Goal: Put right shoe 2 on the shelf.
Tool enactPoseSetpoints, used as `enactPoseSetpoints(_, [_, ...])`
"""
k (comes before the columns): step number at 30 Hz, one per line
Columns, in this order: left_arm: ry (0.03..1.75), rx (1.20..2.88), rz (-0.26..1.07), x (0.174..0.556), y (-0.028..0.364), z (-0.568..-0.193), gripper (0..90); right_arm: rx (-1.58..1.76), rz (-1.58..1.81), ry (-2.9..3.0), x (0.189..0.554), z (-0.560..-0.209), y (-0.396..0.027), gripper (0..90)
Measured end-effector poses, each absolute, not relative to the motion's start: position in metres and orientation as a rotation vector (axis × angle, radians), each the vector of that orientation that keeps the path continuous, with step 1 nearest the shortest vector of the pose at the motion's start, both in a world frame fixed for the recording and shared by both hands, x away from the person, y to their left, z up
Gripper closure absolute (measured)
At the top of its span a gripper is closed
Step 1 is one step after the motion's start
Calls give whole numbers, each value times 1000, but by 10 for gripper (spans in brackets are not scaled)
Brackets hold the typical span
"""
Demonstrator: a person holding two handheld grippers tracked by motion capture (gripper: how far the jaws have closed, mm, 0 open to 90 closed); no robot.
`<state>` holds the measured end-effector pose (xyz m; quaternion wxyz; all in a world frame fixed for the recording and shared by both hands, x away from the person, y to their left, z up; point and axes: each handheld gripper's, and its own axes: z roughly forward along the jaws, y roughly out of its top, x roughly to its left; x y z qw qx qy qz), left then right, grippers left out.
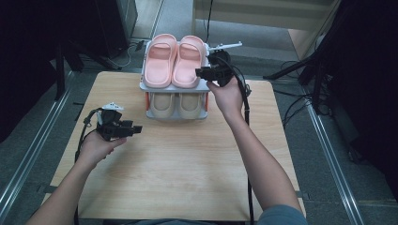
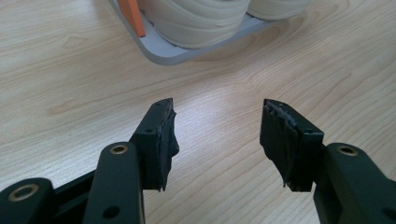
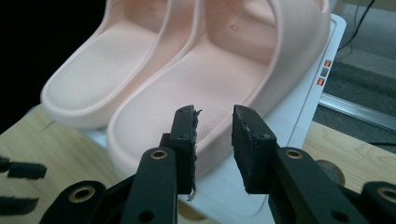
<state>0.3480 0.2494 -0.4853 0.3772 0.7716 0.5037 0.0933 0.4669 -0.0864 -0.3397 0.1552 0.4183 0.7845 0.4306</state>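
A pair of pink slippers (image 1: 173, 58) (image 3: 201, 70) lies side by side on the top shelf of a small white two-level rack (image 1: 174, 87) (image 3: 299, 107). A beige pair (image 1: 177, 105) (image 2: 196, 18) sits on the lower shelf. My right gripper (image 1: 200, 72) (image 3: 213, 116) is at the rack's right side, pointing at the heel of the nearer pink slipper, open with nothing between its jaws. My left gripper (image 1: 137, 129) (image 2: 217, 116) hovers over the bare wood to the left of the rack, wide open and empty.
The rack stands at the far middle edge of a wooden table (image 1: 178, 164). Orange posts (image 2: 133, 16) hold up its shelves. Cables (image 1: 246, 108) trail from both grippers. Dark stands and metal floor rails (image 1: 328, 154) flank the table.
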Motion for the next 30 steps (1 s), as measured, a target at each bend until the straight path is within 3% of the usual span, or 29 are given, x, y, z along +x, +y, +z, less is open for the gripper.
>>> enactPoseSetpoints(7, [1283, 1967, 244, 348, 248, -485, 451, 1152, 1270, 2269, 446, -346, -99, 692])
enactPoseSetpoints(30, [1271, 1976, 245, 347, 248, -484, 432, 1079, 1323, 2341, 384, -427, -151, 615])
